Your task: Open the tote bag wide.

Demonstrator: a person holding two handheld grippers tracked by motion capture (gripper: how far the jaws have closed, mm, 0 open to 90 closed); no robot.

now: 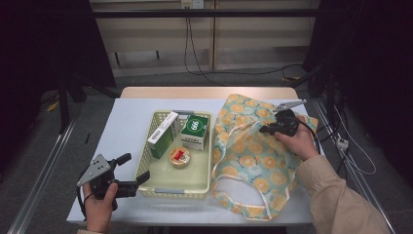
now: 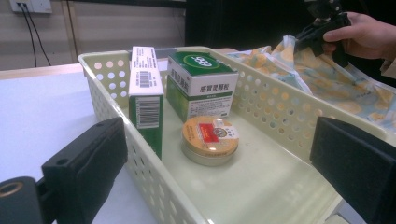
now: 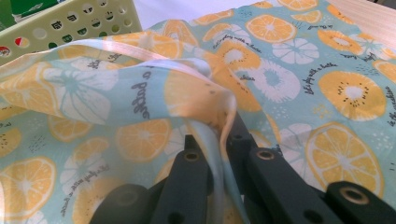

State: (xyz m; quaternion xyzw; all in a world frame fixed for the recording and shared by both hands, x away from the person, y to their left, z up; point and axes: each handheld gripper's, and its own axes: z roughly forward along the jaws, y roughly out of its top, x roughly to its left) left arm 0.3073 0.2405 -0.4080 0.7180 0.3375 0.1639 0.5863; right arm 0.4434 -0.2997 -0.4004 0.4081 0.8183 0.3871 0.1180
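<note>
Right gripper [image 1: 267,127]: jaws closed tight on a fold of the orange-slice print tote bag [image 1: 253,156], a pinch of cloth seen squeezed between them in the right gripper view [image 3: 219,154]. The bag is spread flat over the right half of the white table [image 1: 122,131], touching the basket's right wall; its pale handle loop is laid toward the near edge.

Left gripper [image 1: 134,170]: jaws spread wide, nothing held, poised at the near left corner of the pale green perforated basket [image 1: 195,190]. In the left gripper view the basket rim [image 2: 154,172] is framed between the two jaws.

Inside the basket: a tall green-and-white carton [image 1: 164,134], a green medicine box [image 1: 195,130] just beside it, a round tin [image 1: 179,157] in front of both.
</note>
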